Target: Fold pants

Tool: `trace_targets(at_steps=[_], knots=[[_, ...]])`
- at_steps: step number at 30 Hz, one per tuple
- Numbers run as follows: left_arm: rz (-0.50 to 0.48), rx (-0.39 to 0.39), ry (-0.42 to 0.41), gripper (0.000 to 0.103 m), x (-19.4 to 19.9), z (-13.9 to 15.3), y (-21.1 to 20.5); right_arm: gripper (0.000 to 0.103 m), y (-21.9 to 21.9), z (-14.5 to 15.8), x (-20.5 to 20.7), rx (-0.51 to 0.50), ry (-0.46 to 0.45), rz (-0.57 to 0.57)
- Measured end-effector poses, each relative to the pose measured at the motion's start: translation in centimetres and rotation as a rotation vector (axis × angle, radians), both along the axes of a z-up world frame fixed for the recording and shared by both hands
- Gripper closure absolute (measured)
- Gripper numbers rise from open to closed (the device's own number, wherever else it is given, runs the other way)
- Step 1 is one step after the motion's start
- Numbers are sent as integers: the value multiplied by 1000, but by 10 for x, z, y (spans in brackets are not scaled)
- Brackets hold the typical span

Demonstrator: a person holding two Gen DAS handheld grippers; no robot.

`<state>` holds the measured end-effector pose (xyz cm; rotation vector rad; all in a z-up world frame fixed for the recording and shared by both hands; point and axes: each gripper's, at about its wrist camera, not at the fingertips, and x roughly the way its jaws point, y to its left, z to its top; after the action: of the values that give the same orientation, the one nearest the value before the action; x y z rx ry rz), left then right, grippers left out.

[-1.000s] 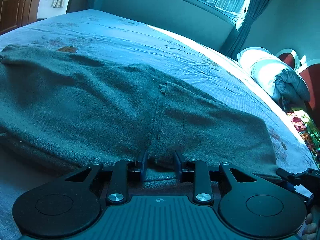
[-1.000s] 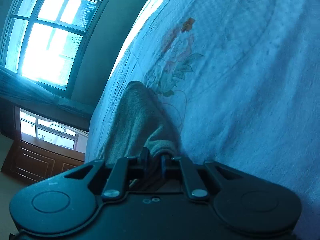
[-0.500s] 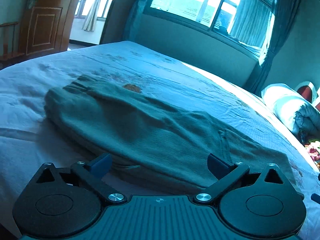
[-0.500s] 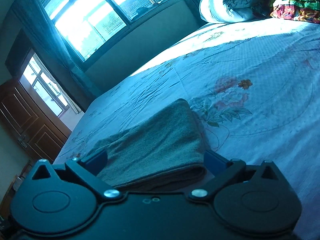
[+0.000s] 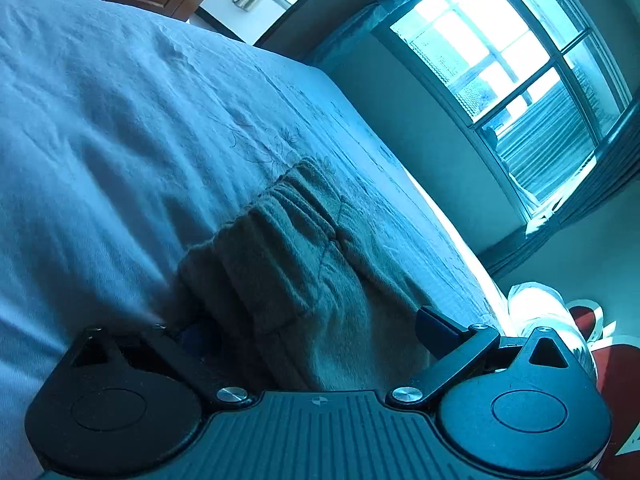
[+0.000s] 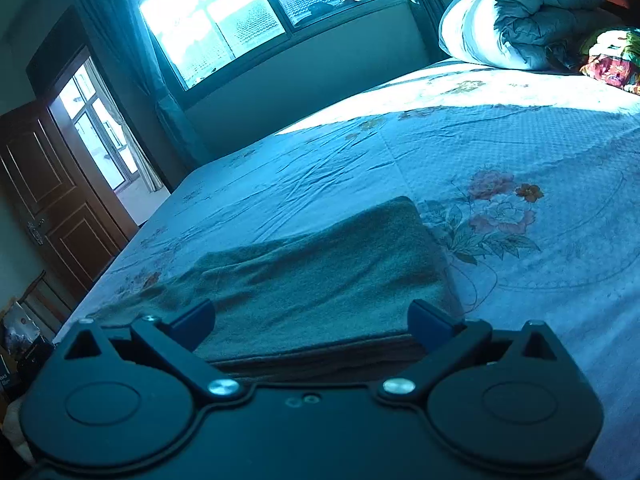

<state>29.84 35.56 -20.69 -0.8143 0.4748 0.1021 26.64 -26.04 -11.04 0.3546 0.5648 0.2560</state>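
Note:
The grey-green pants (image 6: 320, 276) lie folded lengthwise on the bed. In the left wrist view their gathered waistband end (image 5: 288, 248) fills the space between the fingers. My left gripper (image 5: 316, 332) is open wide and straddles that end, its left fingertip sunk behind the cloth. My right gripper (image 6: 316, 322) is open wide just in front of the folded edge at the leg end, holding nothing.
The bed sheet (image 6: 520, 152) is pale with a flower print (image 6: 500, 208). A rolled duvet (image 6: 520, 20) and patterned bedding lie at the head. A window (image 6: 224, 12) and a wooden door (image 6: 52, 200) stand beyond the far side.
Both grippers let go of the pants and opened one second to half a second ago. Since then the left gripper has moved to the waistband end and tilted; the right has barely moved.

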Motion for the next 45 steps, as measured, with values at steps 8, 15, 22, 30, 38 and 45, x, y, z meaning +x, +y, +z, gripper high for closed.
trace_targets(at_steps=[8,15,22,30,38,45], knots=[[-5,105,-44,70,-15,18,-12,6,105,-12,27,-309,-66,161],[-63,191,-58,70,-19,57,-10,6,181,-52,31,-604,-13,330],[-106,224,-94,70,-21,92,-30,7,156,-30,16,-419,-127,245],[-286,222,-211,70,-1,141,-111,6,9,-21,22,9,-19,-82],[-605,332,-231,69,46,160,-310,6,-106,-29,15,199,57,-264],[-639,219,-83,50,19,115,-339,6,-153,-34,13,379,98,-229]])
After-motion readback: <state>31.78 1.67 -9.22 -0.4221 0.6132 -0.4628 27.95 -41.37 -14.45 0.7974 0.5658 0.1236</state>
